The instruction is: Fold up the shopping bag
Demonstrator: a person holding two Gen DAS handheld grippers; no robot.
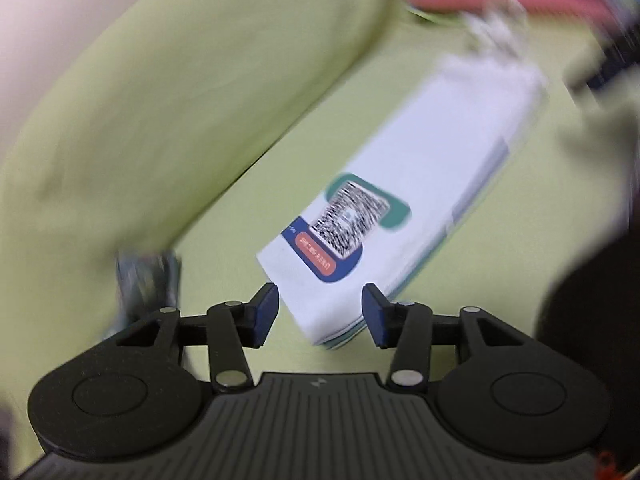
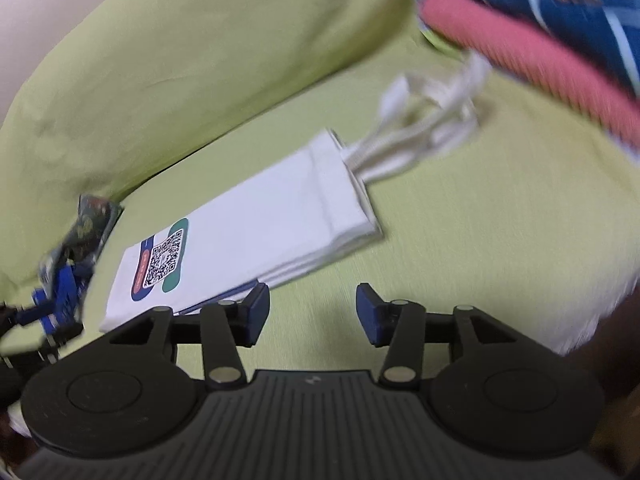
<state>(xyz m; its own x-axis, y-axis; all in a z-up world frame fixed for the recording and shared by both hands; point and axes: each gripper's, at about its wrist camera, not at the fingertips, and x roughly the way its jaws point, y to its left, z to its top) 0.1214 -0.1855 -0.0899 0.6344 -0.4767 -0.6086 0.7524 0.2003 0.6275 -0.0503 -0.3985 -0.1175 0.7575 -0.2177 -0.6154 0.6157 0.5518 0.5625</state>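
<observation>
Lime-green sofa cushions [image 2: 460, 240] carry the scene, a patterned blue-green item [image 2: 86, 224] wedged at the far left against the backrest. Right of it the white shopping bag [image 2: 256, 224] lies flat on the seat as a narrow, layered strip, QR-code print up and cord handles [image 2: 432, 128] trailing toward a red-and-blue textile [image 2: 532, 40], so it looks already folded, perhaps with one fold left. Left tongs [image 1: 320, 312] and right tongs [image 2: 312, 312] both hover spread, gripping nothing.
</observation>
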